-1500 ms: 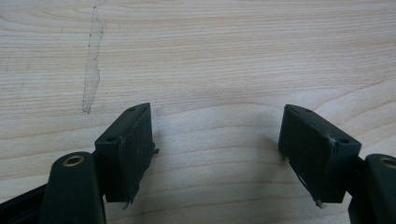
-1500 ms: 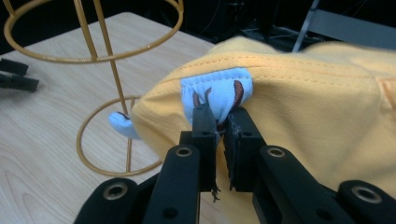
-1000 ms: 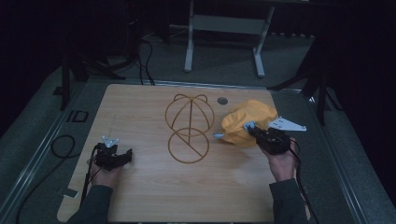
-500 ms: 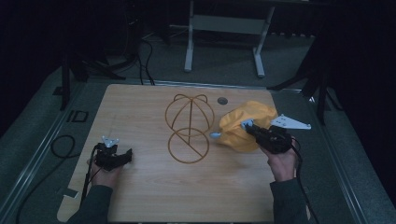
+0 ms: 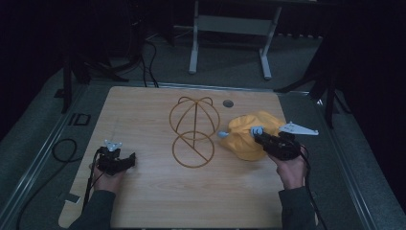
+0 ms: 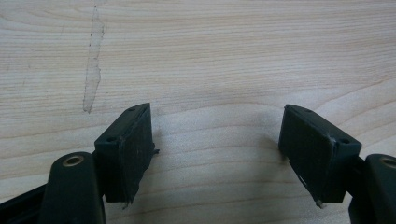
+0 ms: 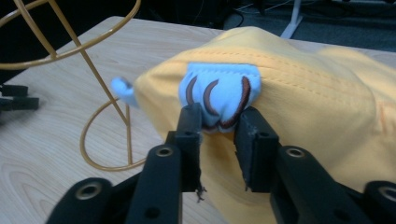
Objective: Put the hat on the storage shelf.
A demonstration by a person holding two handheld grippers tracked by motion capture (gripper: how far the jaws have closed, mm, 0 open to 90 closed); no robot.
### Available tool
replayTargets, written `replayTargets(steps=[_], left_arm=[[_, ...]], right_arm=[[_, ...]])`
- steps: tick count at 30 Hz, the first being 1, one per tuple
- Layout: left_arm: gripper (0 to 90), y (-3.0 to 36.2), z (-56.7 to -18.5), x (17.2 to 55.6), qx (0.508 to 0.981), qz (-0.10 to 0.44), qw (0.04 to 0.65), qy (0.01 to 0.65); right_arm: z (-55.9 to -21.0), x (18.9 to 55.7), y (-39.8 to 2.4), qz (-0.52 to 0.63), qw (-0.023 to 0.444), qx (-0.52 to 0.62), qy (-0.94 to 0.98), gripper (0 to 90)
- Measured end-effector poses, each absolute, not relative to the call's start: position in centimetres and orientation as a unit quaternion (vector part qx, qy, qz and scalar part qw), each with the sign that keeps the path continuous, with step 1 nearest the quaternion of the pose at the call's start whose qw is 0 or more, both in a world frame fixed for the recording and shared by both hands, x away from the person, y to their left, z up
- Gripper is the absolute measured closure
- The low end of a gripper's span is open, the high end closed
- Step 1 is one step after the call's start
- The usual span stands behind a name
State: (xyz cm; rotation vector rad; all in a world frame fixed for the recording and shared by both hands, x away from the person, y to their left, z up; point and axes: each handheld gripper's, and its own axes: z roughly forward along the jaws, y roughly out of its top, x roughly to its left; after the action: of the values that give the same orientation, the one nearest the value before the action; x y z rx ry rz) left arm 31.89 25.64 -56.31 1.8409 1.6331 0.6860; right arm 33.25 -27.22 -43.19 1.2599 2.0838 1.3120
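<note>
Nearest me, my left gripper (image 5: 125,160) rests low on the near left part of the tabletop (image 5: 143,206), held in my left hand (image 5: 109,181). In the left gripper view its jaws stand wide apart, released, with bare pale wood between them and a faint pale streak (image 6: 92,70) on the grain beyond. A black cable (image 5: 62,151) trails from that side and loops on the grey floor beside the tabletop's left edge.

On the right, my right hand (image 5: 291,170) holds the right gripper (image 5: 258,136) a little farther out, pointing toward the middle of the tabletop. In the right gripper view its jaws are clenched on a light blue patch (image 7: 219,93) with dark brown curved marks, stitched on the front of a yellow cap (image 7: 308,116). The patch bunches up between the two black jaws. A small light blue tab (image 7: 122,88) sticks out from the cap's left edge in that view. From above, the yellow cap lies crumpled on the right part of the tabletop, just beside the gripper and touching it at the grasp. The grey three-cornered plate (image 5: 298,128) on the gripper juts out to the right, past the cap.

Left of the cap, near the middle, stands a gold wire stand (image 5: 194,129): a flat ring on the wood with a rounded wire dome rising from it. The cap's blue tab is close to its rim; I cannot tell if they touch. Beyond it a small dark round disc (image 5: 228,103) sits in the tabletop near the far edge. Farthest off, a grey metal frame (image 5: 230,28) stands on the dark floor.
</note>
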Motion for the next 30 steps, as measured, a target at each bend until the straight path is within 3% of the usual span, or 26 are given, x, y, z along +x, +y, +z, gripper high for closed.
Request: replayTargets(steps=[30], left_arm=[[26.4, 25.6, -56.3, 31.9, 0.689, 0.258, 0.290, 0.612]], right_arm=[[-43.0, 34.3, -26.8, 0.401, 0.204, 0.413, 0.792, 63.0]])
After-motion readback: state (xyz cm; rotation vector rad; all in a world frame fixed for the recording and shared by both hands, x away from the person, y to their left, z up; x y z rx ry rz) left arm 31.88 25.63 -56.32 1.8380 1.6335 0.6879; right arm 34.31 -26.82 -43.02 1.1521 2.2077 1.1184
